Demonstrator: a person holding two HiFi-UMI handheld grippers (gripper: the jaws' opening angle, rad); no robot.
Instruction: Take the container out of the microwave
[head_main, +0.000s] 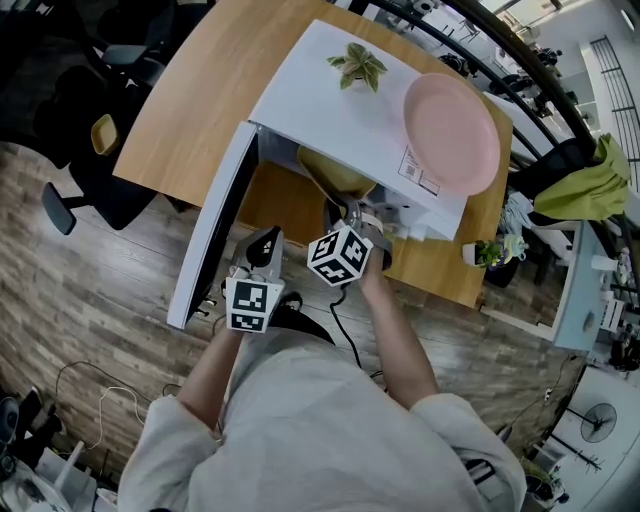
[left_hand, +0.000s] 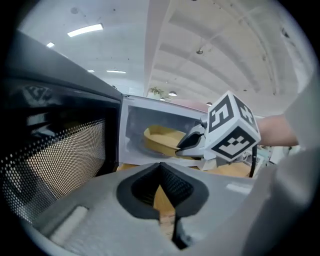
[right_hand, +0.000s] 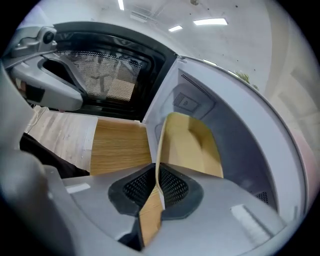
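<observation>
The tan shallow container (head_main: 335, 178) sits in the mouth of the open white microwave (head_main: 330, 100). My right gripper (head_main: 346, 212) reaches into the opening and is shut on the container's near rim (right_hand: 159, 150); the thin edge runs straight between its pads. From the left gripper view, the right gripper (left_hand: 182, 147) bites the container (left_hand: 160, 139) at its front edge. My left gripper (head_main: 265, 247) hangs in front of the microwave beside the open door (head_main: 215, 230), jaws shut with nothing between them (left_hand: 161, 192).
The microwave stands on a wooden table (head_main: 190, 110); its door swings out to the left. A pink plate (head_main: 450, 132) and a small potted plant (head_main: 357, 66) rest on the microwave's top. A black office chair (head_main: 90, 170) stands left of the table.
</observation>
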